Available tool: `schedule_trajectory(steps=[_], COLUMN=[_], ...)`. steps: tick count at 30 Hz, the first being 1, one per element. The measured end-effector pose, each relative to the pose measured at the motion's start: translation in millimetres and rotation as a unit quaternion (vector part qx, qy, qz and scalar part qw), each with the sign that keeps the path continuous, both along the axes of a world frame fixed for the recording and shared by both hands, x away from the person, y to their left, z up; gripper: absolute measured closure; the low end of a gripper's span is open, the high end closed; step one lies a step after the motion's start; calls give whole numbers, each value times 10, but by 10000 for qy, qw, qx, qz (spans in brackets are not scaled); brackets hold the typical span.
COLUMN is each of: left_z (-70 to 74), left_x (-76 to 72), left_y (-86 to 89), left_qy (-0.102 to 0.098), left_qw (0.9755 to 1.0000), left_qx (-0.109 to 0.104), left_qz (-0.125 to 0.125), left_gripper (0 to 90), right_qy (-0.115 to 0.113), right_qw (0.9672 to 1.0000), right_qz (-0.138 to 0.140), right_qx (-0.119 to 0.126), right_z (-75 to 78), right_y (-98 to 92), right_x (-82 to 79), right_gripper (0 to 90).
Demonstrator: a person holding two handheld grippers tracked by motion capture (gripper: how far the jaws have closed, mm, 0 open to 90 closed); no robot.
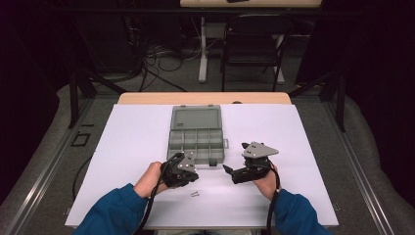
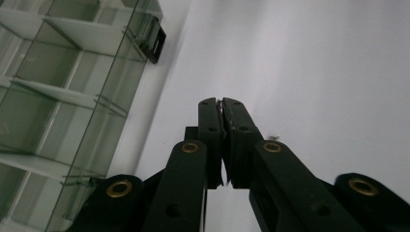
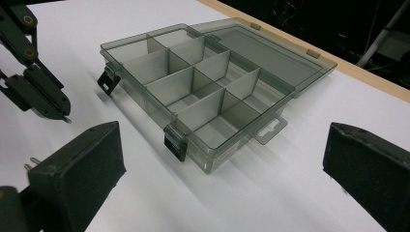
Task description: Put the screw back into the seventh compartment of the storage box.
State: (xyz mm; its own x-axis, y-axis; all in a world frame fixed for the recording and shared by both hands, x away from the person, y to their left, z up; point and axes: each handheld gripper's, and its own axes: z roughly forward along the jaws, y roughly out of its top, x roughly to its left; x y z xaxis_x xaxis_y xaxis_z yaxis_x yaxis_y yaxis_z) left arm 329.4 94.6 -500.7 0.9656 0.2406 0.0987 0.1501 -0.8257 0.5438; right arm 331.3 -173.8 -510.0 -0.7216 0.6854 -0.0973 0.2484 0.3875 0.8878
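A grey clear plastic compartment box (image 1: 182,141) lies open on the white table, lid folded back, its cells showing nothing inside. My left gripper (image 1: 192,171) hovers just in front of the box's near edge. In the left gripper view the left gripper (image 2: 221,102) is shut, with a thin sliver of metal, seemingly a small screw, between its tips. That same tip (image 3: 64,116) shows a small silver point. My right gripper (image 1: 235,156) stands open to the right of the box, and its wide-apart jaws (image 3: 222,145) frame the box (image 3: 212,162).
Two small screws (image 1: 194,194) lie on the white sheet near the table's front edge, also visible as screws (image 3: 32,163). Black latches (image 2: 155,42) hang on the box's front wall. A folding chair (image 1: 252,46) and cables stand beyond the table.
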Motion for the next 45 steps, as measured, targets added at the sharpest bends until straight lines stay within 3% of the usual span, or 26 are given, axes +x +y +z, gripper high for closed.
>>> schedule_trajectory(steps=[15,33,45], left_z=[146,390,454], left_x=[142,274,392], left_y=[-25,-14,-28], left_qy=[-33,-283,-424], left_qw=[9999,9996,9988], left_qx=[87,-50,-178], left_qz=[-58,-1,155], left_gripper=[869,869,871], right_qy=[-18,6,-5], right_qw=[10000,10000,10000], right_qz=[13,18,19], right_qx=[1,-9,1], right_z=[-6,-19,-19], right_y=[15,14,14], right_x=[-6,2,4], right_gripper=[0,0,0])
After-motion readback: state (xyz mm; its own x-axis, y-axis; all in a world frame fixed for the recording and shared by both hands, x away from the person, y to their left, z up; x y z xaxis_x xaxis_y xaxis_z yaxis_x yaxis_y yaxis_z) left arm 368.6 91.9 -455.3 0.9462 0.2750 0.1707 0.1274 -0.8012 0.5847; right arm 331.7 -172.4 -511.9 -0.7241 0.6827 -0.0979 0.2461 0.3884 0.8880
